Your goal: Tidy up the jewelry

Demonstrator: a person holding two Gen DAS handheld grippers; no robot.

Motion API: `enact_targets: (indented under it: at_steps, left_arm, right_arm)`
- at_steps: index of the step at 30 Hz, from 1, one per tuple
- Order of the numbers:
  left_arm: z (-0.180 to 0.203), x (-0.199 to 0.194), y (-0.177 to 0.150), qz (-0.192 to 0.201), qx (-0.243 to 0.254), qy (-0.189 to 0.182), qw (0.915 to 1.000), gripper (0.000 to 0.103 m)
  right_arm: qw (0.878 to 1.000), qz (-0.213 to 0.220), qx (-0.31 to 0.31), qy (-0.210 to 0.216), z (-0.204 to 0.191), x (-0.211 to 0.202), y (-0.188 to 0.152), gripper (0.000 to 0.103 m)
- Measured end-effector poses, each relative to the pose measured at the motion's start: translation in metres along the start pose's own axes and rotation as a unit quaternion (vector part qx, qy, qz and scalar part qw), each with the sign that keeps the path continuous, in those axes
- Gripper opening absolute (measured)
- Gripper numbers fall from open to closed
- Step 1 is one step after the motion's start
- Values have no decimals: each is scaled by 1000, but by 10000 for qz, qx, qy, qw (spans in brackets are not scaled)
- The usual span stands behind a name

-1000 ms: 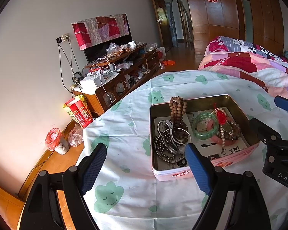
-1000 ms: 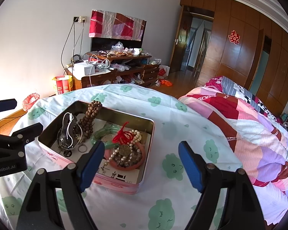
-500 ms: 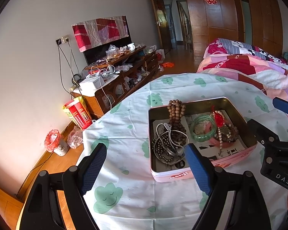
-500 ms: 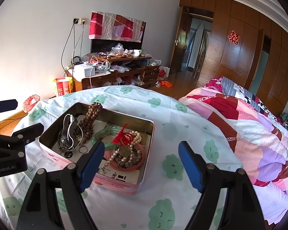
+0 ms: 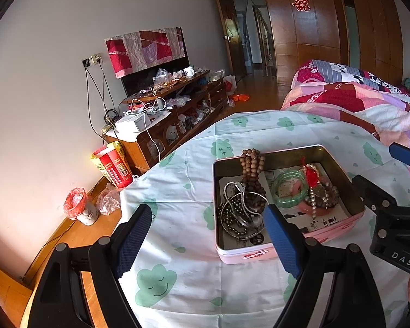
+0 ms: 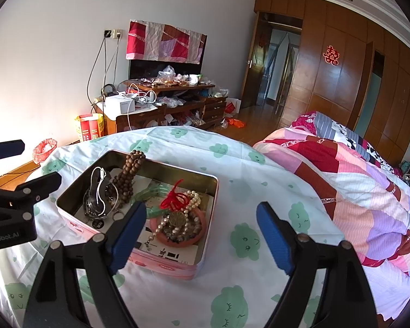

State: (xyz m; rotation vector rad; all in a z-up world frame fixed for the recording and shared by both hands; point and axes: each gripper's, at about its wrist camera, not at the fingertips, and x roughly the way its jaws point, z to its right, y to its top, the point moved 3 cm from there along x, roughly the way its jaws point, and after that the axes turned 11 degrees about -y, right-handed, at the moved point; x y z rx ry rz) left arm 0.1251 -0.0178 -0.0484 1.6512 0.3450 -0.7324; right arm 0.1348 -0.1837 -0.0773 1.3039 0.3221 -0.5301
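Note:
An open pink tin [image 5: 248, 255] [image 6: 177, 167] sits on the cloud-print tablecloth and holds jewelry. Inside lie a brown wooden bead strand [image 5: 251, 169] [image 6: 128, 172] draped over the far rim, silver chains with dark beads [image 5: 237, 210] [image 6: 98, 191], a green bangle [image 5: 289, 188] [image 6: 150, 191], a red knot tassel [image 5: 311, 173] [image 6: 175, 198] and pearls with a coin [image 6: 177, 218]. My left gripper [image 5: 206, 213] [image 6: 24, 164] hovers open at the tin's left side. My right gripper [image 6: 201, 209] [image 5: 388, 169] hovers at its right side, its jaws opening with nothing between them.
A bed with a patchwork quilt [image 6: 355, 177] lies to the right of the table. A cluttered wooden TV cabinet [image 5: 172, 125] stands against the far wall, with a red-and-yellow box [image 5: 112, 166] and a small lined bin [image 5: 79, 207] on the floor at the left.

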Motion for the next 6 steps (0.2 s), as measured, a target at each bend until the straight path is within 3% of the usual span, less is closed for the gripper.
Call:
enact_targets:
  at_steps: [6]
  left_arm:
    - [-2, -3, 0, 89, 18, 13, 10000, 84]
  right_arm:
    - [10000, -12, 25, 6, 0, 1, 0, 85]
